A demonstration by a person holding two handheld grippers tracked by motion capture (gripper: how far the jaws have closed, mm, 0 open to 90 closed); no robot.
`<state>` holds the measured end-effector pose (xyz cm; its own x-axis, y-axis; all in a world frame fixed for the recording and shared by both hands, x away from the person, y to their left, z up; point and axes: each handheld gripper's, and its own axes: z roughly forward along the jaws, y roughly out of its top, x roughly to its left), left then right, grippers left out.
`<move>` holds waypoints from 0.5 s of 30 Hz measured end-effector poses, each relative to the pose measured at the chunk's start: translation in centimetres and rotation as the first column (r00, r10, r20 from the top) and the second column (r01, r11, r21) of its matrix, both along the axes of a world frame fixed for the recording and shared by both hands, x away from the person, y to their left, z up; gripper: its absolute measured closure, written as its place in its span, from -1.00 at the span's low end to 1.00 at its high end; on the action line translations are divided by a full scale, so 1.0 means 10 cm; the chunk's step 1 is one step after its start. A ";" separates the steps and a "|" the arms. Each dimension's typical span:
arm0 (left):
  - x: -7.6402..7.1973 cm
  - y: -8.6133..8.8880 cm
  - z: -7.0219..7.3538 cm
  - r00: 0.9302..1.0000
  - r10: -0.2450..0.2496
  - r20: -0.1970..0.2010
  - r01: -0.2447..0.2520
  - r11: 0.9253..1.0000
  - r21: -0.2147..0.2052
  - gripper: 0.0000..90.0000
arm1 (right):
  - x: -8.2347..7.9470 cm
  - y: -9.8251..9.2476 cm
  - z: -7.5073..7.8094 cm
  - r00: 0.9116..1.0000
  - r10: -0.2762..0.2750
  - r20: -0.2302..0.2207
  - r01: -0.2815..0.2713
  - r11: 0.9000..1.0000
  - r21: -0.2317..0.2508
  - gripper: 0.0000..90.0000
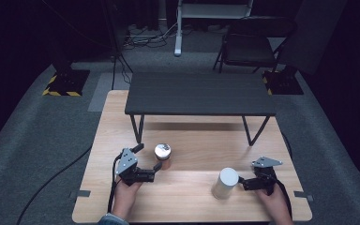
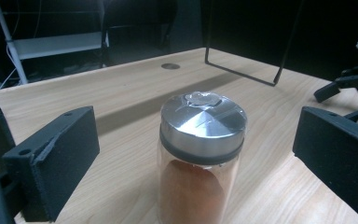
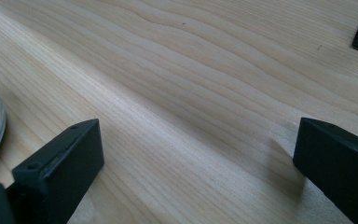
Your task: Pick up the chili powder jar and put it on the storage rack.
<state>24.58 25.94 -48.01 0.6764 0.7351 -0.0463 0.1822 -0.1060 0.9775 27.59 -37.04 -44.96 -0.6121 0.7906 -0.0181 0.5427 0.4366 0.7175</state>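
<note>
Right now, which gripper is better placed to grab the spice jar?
Left. The left gripper already has its open jaws either side of the spice jar; the right gripper sits open by the white cylinder.

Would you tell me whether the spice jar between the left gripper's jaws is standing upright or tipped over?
Upright: the spice jar stands on the wooden table with its silver lid on top, orange powder settled below.

The table (image 1: 187, 197) is pale wood with a clear wavy grain and a smooth, slightly satin finish. The jar (image 2: 200, 186) at lower centre of the left gripper view looks like clear glass, its lid (image 2: 204, 119) brushed silvery metal under a glossy film. The white cylinder (image 1: 224, 183), lower right of the high view, looks matt. The left gripper (image 2: 191, 158) is matt black plastic.
</note>
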 end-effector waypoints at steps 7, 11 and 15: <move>0.15 -0.08 -0.03 0.999 -0.027 -0.024 0.027 1.000 -0.011 -0.99 | -0.01 0.01 0.00 1.000 -0.009 0.000 0.009 1.000 0.000 -0.96; 0.22 -0.10 -0.04 0.998 -0.027 -0.054 0.026 0.999 -0.021 -0.99 | -0.02 0.02 0.00 1.000 -0.014 0.000 0.014 1.000 -0.001 -0.96; 0.29 -0.16 -0.04 0.996 -0.030 -0.081 0.030 1.000 -0.001 -0.98 | -0.03 0.02 0.00 1.000 -0.015 0.001 0.015 1.000 0.000 -0.96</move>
<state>27.50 24.36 -48.44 0.6920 0.7146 -0.1022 0.2579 -0.1125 0.9596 27.32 -36.87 -44.97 -0.6001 0.7997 -0.0192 0.5482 0.4287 0.7182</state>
